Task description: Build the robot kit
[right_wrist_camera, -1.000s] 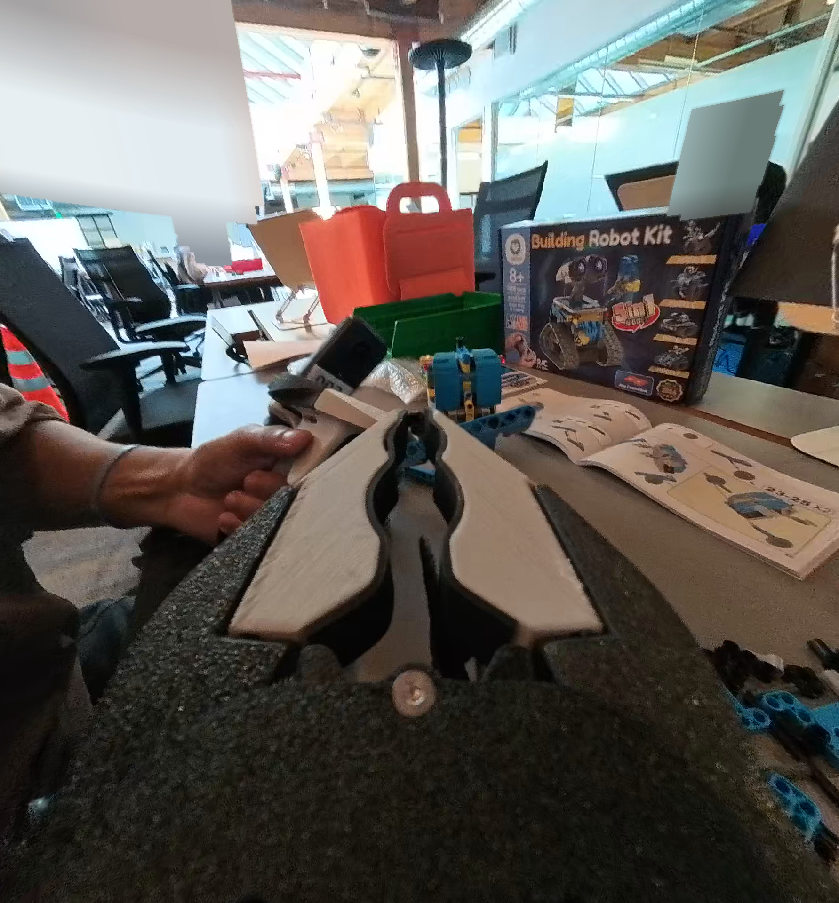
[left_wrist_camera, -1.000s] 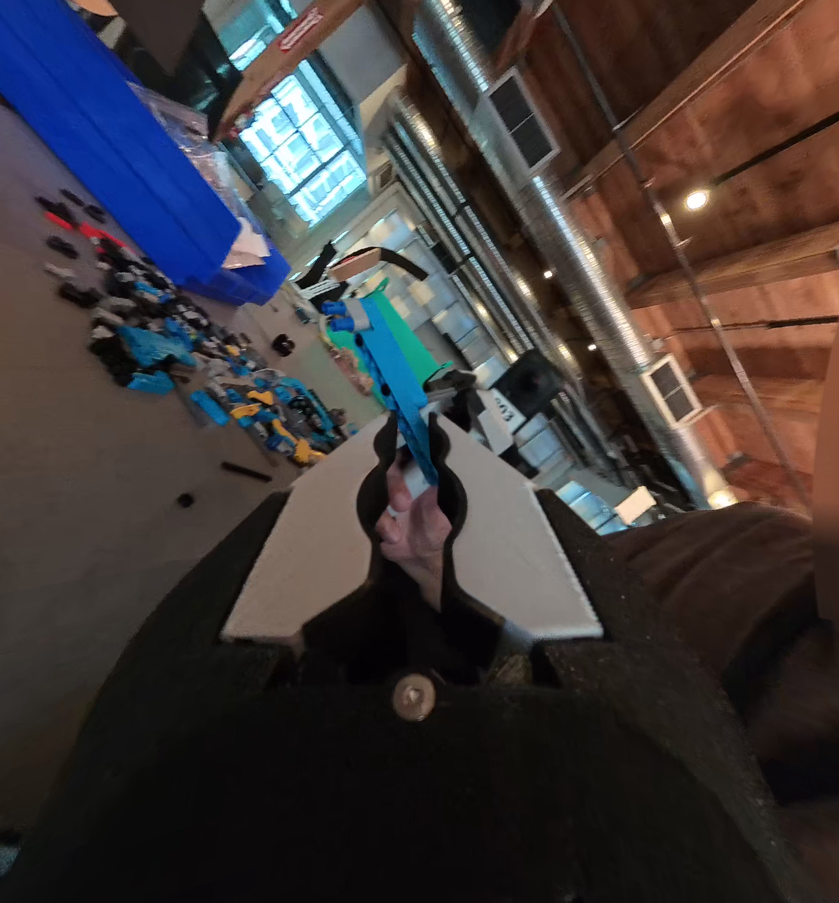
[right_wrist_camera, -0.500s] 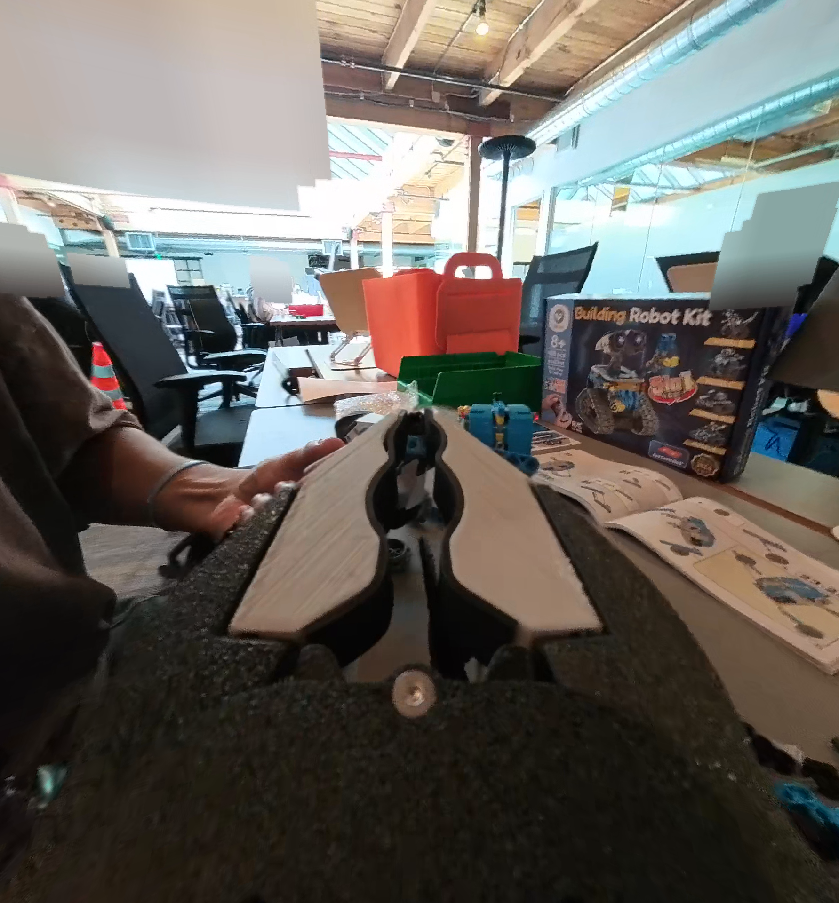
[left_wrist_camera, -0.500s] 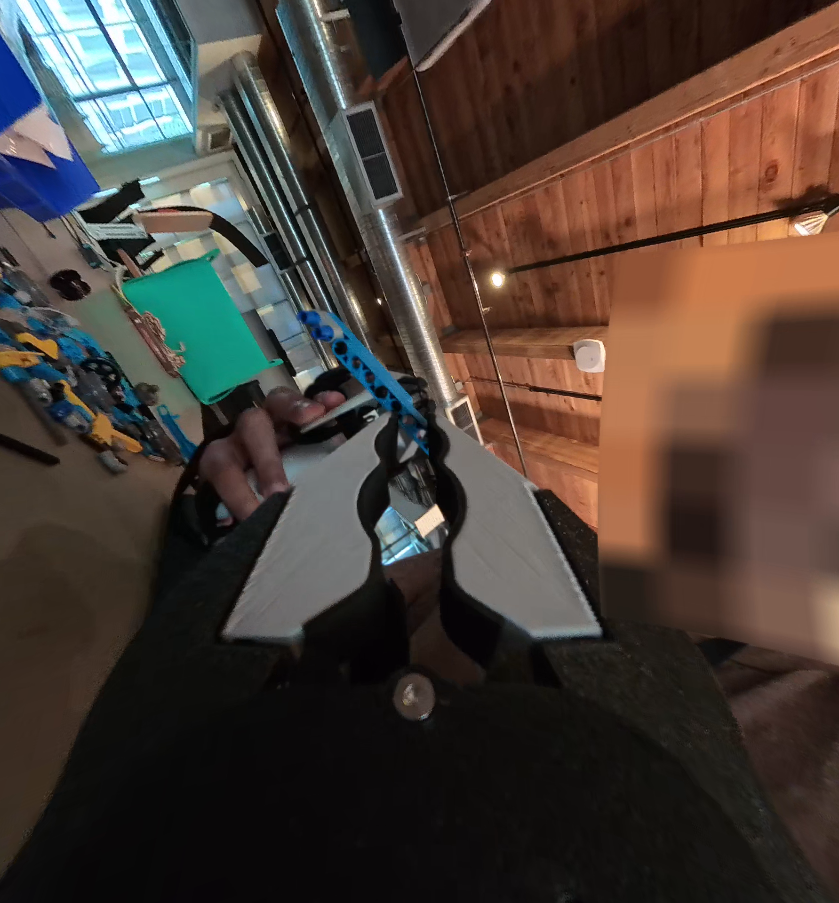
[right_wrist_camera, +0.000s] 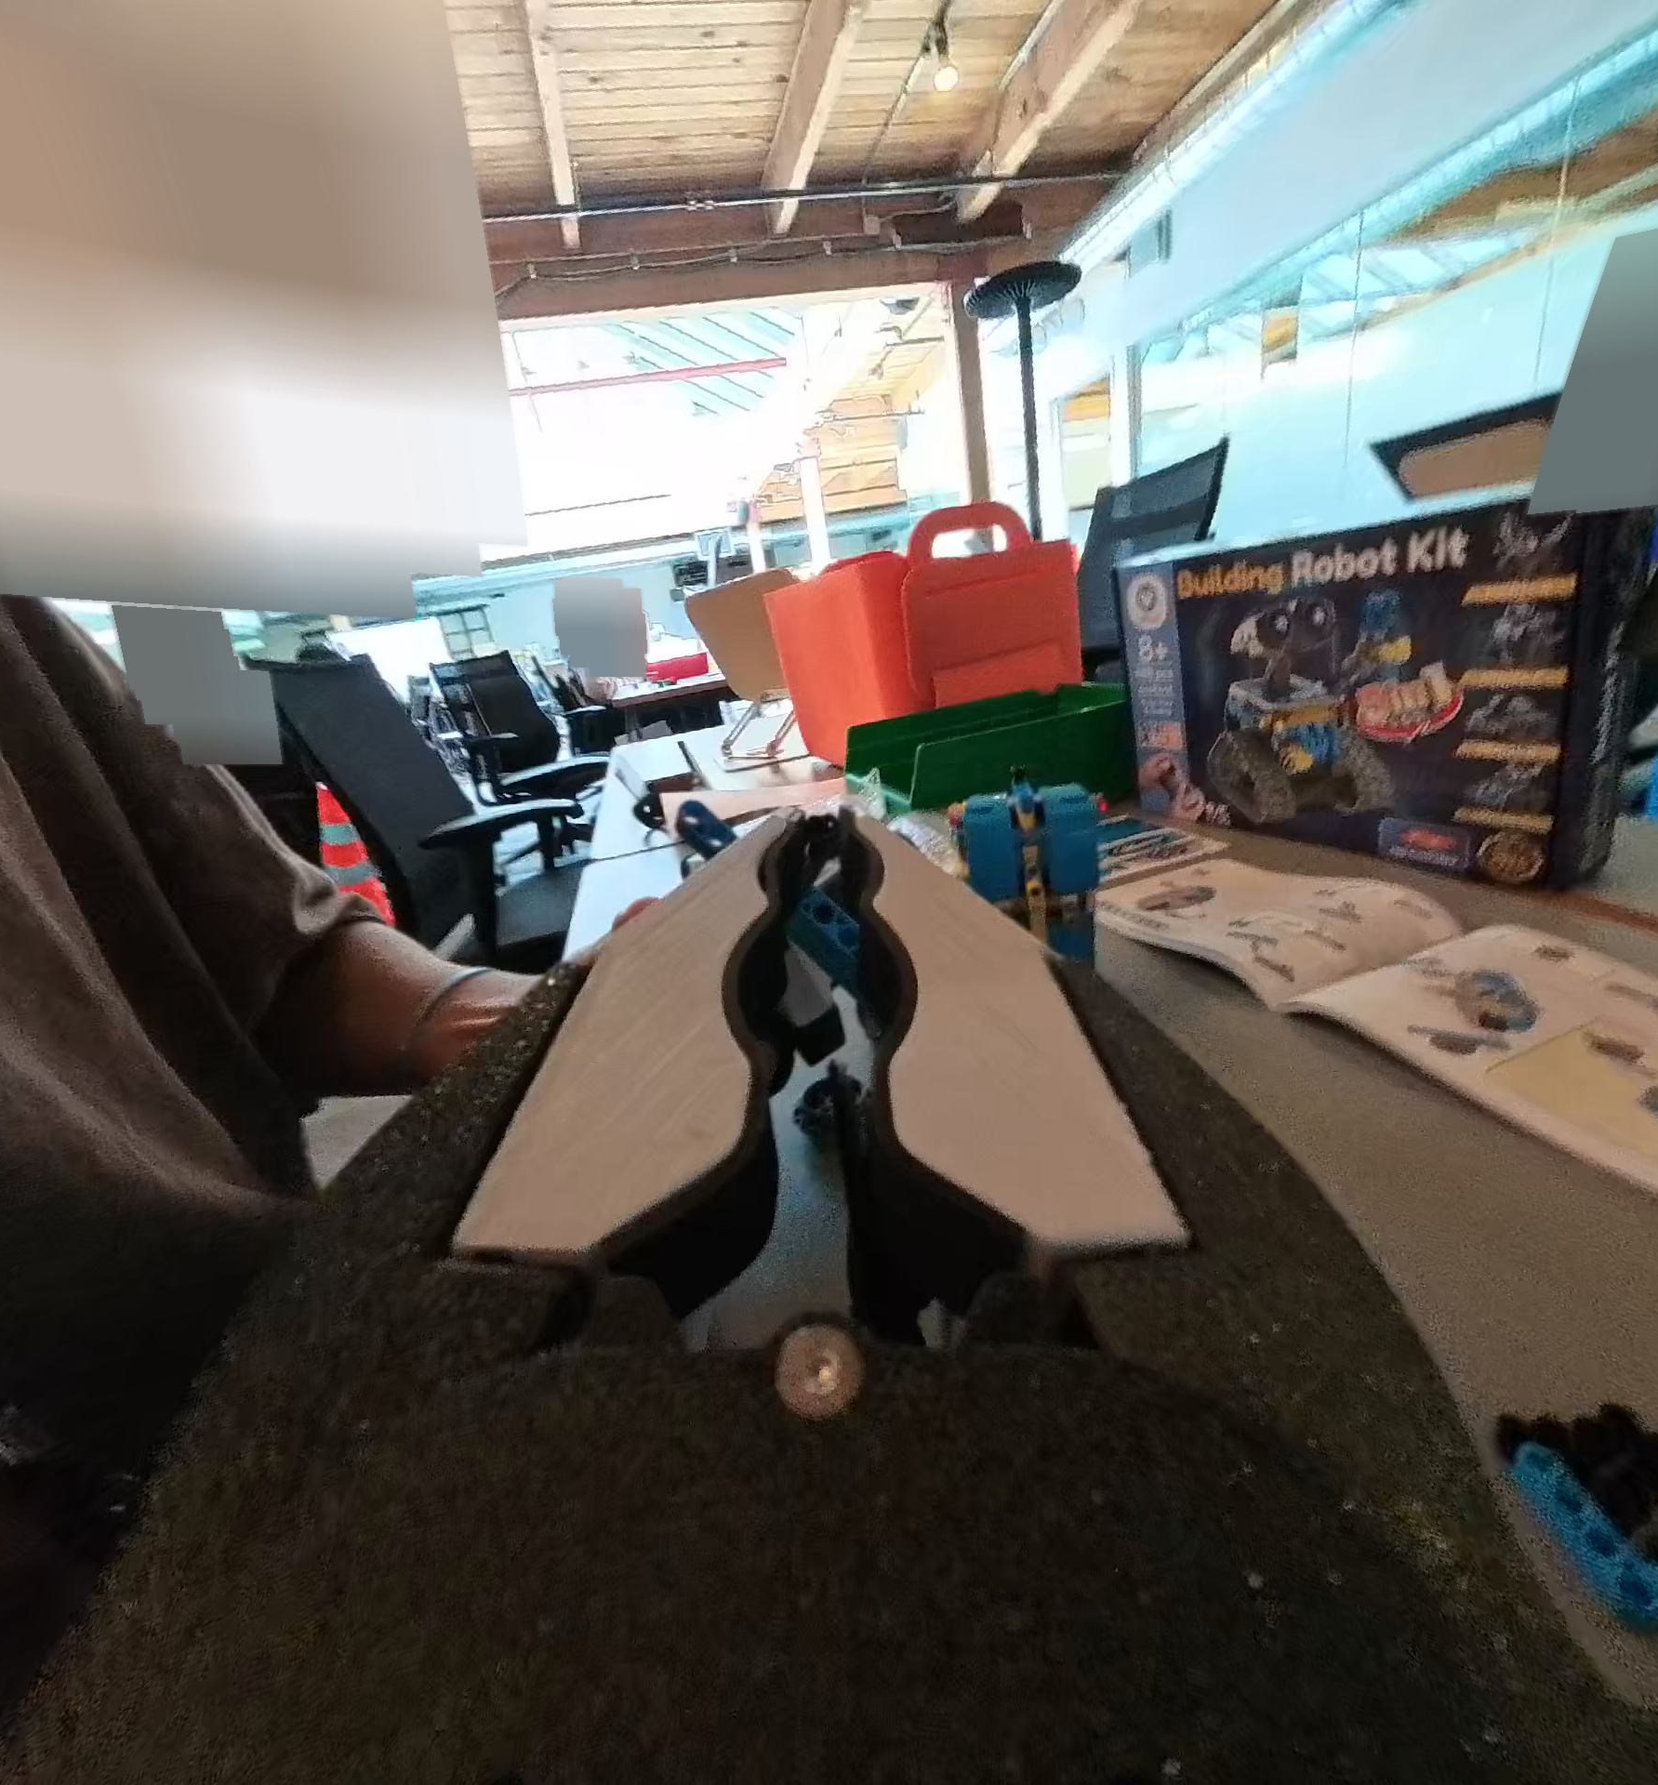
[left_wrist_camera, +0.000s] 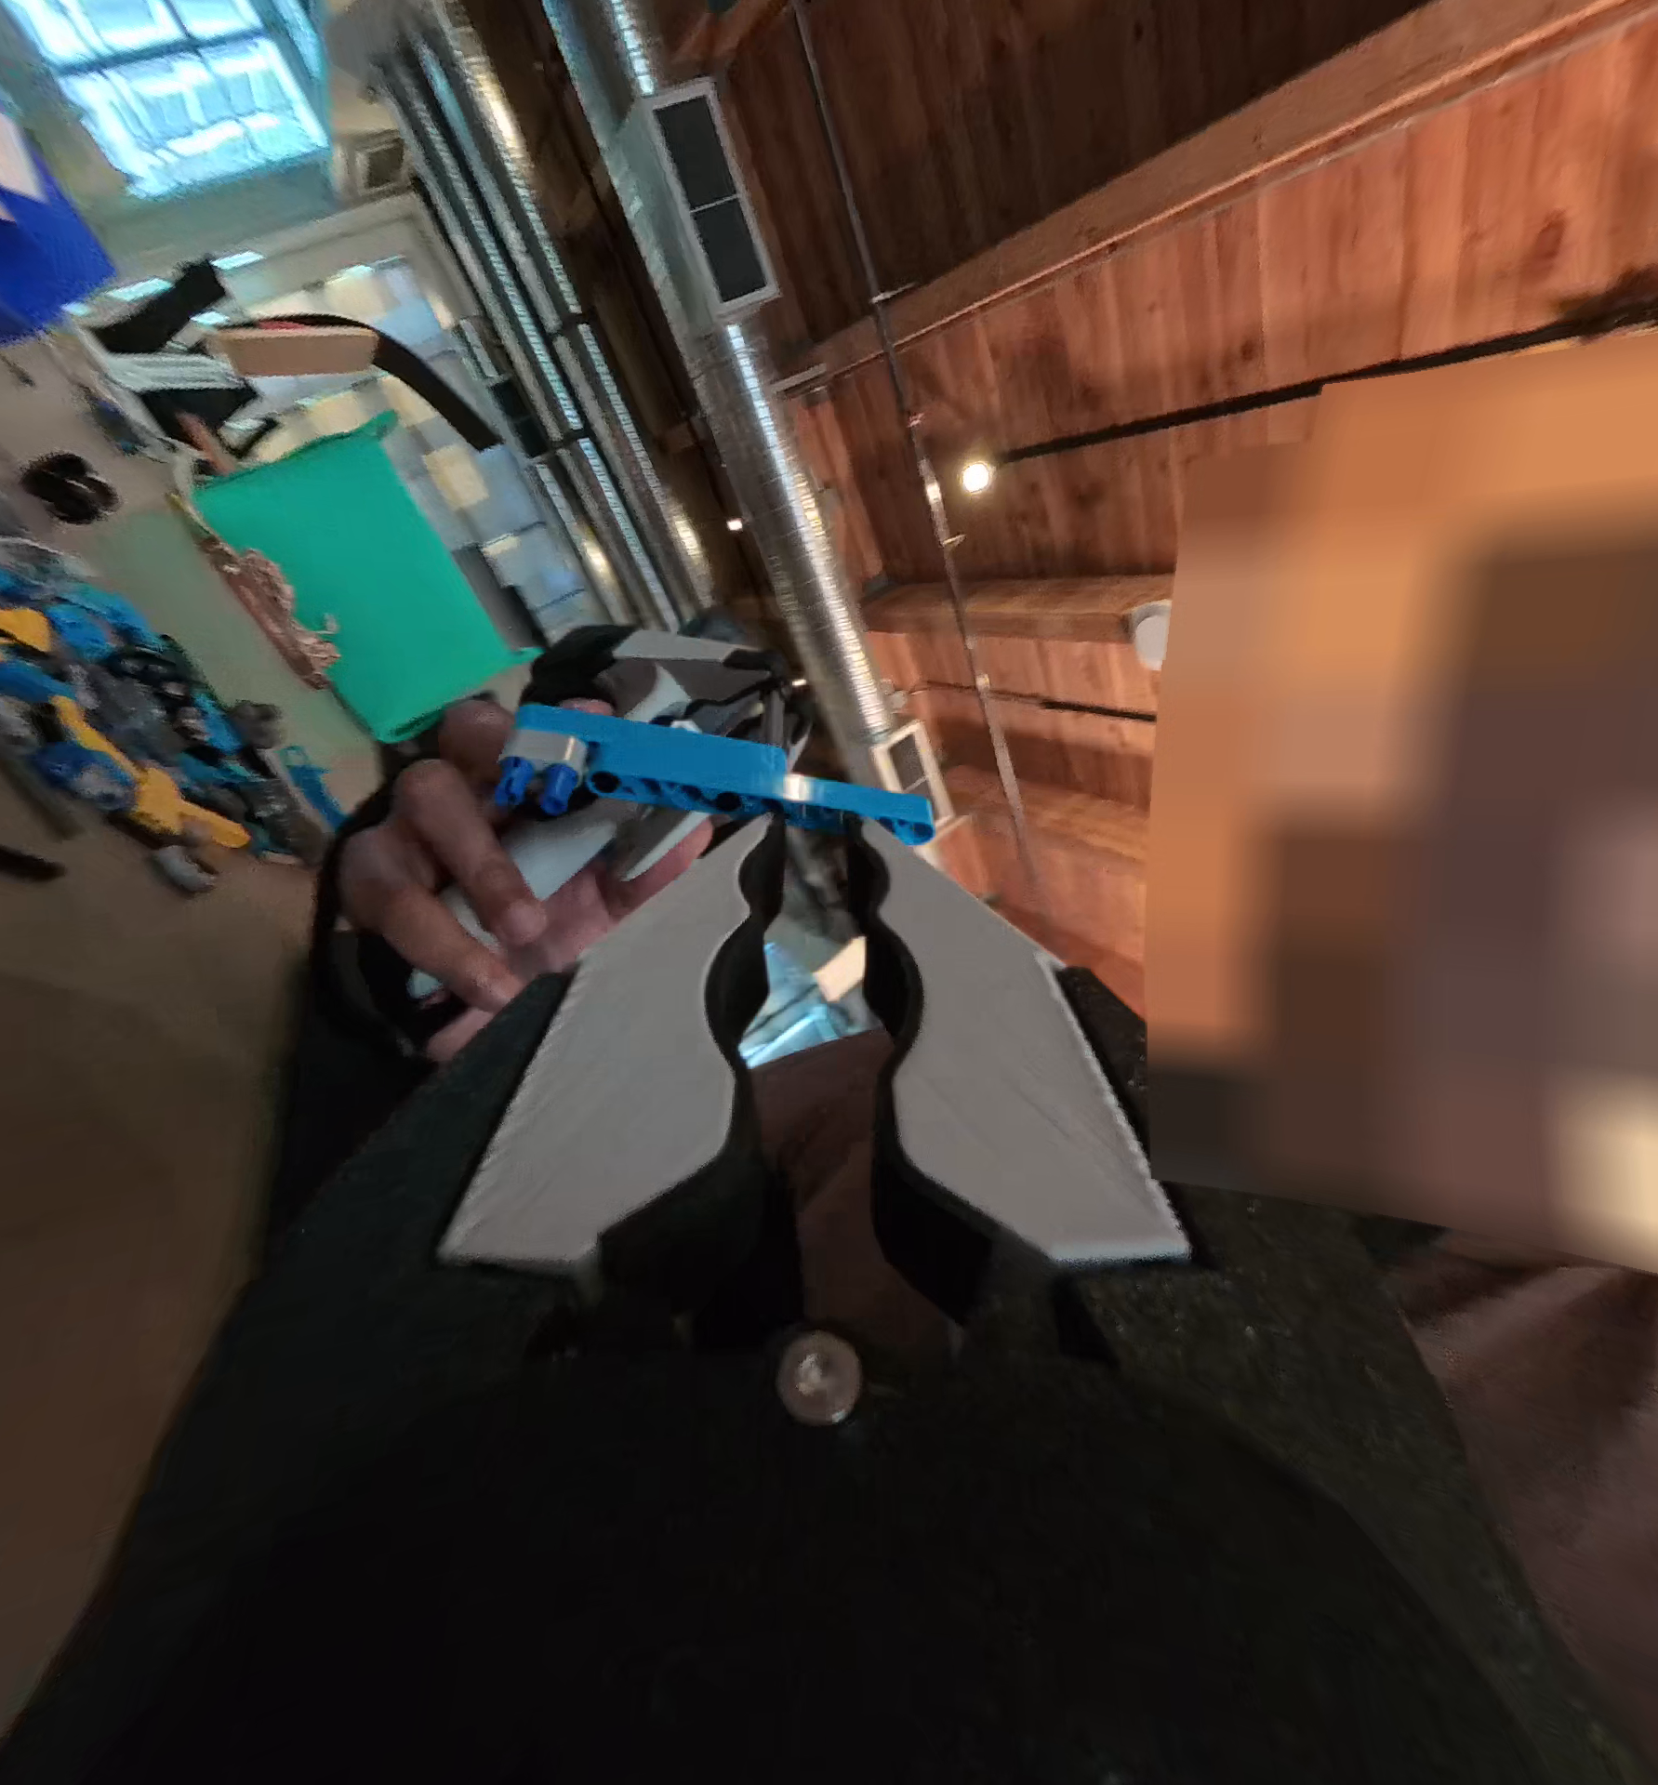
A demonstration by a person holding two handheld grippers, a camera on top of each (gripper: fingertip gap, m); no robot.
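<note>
Your left gripper (left_wrist_camera: 810, 831) has its fingers closed on the blue beam (left_wrist_camera: 709, 773), off the worktop (right_wrist_camera: 1385, 1111), pinching it near its 3 o'clock end; most of the length, with the grey piece (left_wrist_camera: 544, 749), overhangs toward 9 o'clock, so I judge it could pivot; keep the squeeze firm and the wrist level. Your right gripper (right_wrist_camera: 820, 831) points at the beam with fingers drawn nearly together; whether they grip it I cannot tell. The small blue model (right_wrist_camera: 1028, 850) stands at its 1 o'clock; mind it.

Prob. open-plan office: desks (right_wrist_camera: 631, 831), swivel chairs (right_wrist_camera: 477, 773), exposed ducts (left_wrist_camera: 786, 541).
</note>
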